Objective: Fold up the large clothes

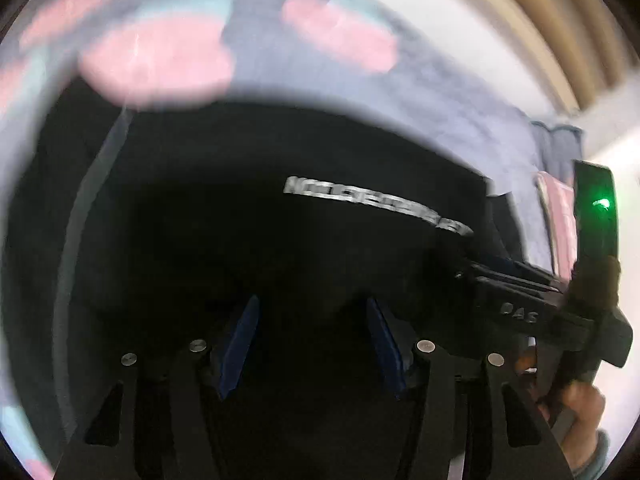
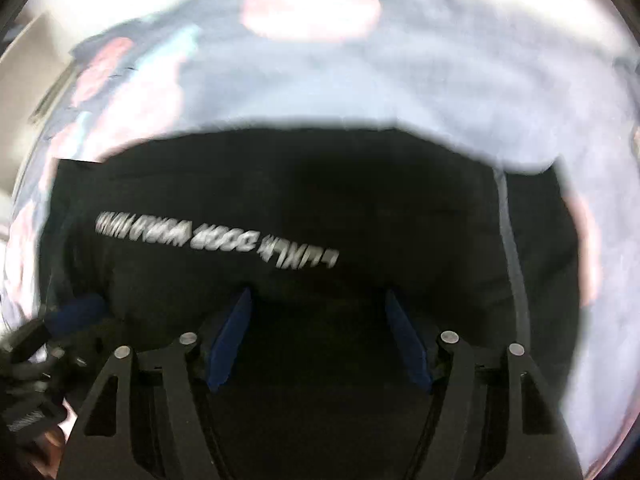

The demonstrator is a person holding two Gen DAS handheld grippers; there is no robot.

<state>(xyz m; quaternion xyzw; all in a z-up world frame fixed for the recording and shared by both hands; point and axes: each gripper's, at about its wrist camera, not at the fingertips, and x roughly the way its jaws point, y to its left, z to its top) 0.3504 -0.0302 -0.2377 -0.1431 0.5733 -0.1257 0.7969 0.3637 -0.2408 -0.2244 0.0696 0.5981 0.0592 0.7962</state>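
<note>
A large black garment (image 1: 280,152) with a line of white print (image 1: 376,204) lies spread on a pale bed cover. It fills the lower half of both views (image 2: 320,184), with the print (image 2: 216,240) at the left. My left gripper (image 1: 312,304) is open just above the black cloth, blue pads apart. My right gripper (image 2: 318,296) is open too, low over the same cloth. The right gripper's body (image 1: 532,304) shows at the right of the left wrist view. Part of the left gripper (image 2: 76,316) shows at the lower left of the right wrist view. Both frames are motion-blurred.
The bed cover (image 1: 320,64) is lavender with pink and light blue patches (image 2: 312,12). A wooden slatted headboard (image 1: 552,32) stands at the upper right. A grey stripe (image 2: 510,248) runs down the garment's side.
</note>
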